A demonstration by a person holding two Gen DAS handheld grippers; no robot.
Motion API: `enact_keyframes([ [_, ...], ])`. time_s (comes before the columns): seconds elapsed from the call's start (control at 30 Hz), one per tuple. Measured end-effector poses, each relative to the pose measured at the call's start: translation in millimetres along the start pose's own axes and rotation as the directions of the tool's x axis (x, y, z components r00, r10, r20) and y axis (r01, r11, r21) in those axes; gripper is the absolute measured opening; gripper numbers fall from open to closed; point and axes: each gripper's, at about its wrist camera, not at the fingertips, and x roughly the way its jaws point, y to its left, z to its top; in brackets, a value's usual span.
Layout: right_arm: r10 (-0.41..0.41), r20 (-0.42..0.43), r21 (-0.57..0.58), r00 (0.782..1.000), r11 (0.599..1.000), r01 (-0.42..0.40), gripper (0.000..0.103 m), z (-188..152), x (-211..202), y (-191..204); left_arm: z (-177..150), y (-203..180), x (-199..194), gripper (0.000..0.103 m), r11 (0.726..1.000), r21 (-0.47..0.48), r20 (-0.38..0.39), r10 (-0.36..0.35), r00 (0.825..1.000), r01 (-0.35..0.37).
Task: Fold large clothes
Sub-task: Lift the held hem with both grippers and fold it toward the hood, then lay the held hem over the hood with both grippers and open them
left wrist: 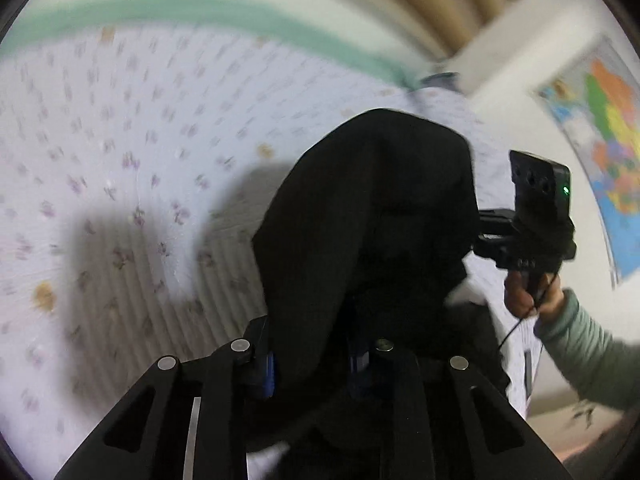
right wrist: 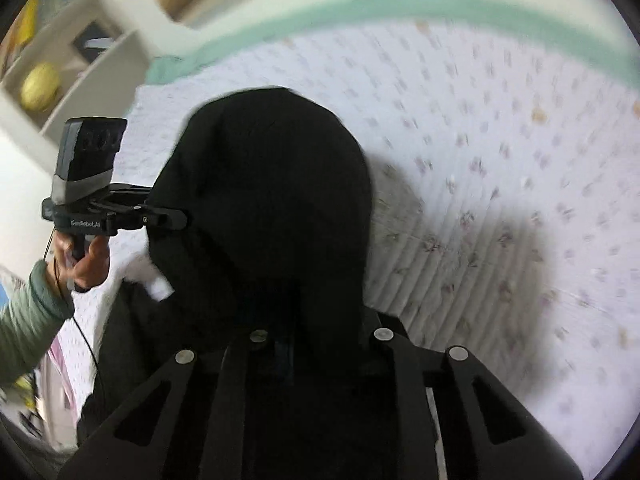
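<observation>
Risk: cloth slipping out of one gripper mid-swing, since both views are blurring with motion; the hanging bulk could also be bunching on landing and ruining the fold.

Black garment (left wrist: 372, 216) is hanging bunched above the floral bedsheet (left wrist: 120, 152), thick, matte, draping over both tools.

Left gripper (left wrist: 316, 364) is looking clamped on the garment, blue pads close together. Right gripper (right wrist: 320, 344): fingertips are buried in cloth, can't tell the gap.
</observation>
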Motion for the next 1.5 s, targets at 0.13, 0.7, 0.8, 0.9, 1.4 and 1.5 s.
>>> enact_keyframes([
  [0.13,-0.051,0.099,-0.072,0.994,0.996,0.058,0.022,-20.5,-58.0,58.2,-31.2,-51.3,-48.7,0.025,0.997,0.079,0.075,0.008,0.997,-0.014],
  [0.7,-0.147,-0.022,-0.054,0.989,0.988,0.146,0.023,-220.9,-108.5,146.6,-249.9,-114.3,-47.1,0.038,0.893,0.095,-0.117,0.448,0.886,-0.439],
  [0.8,-0.126,-0.088,0.047,0.988,0.99,0.131,0.023,-254.8,-100.8,129.2,-286.9,-104.1,-43.3,0.037,0.879,0.061,-0.147,0.476,0.867,-0.472],
  [0.9,-0.095,-0.119,0.14,0.988,0.984,0.112,0.024,-274.1,-115.4,116.7,-293.5,-106.2,-82.4,0.037,0.891,-0.046,-0.122,0.444,0.888,-0.452],
  [1.4,-0.047,0.061,0.203,0.997,0.979,0.034,0.037,-170.9,-98.6,188.3,-181.2,-141.9,-85.5,0.039,0.982,-0.158,0.057,0.118,0.991,-0.107],
  [1.5,0.033,-0.06,0.242,0.998,0.97,-0.017,0.038,-187.3,-41.1,188.3,-216.3,-123.0,-59.6,0.039,0.968,-0.218,-0.031,0.118,0.992,-0.122],
])
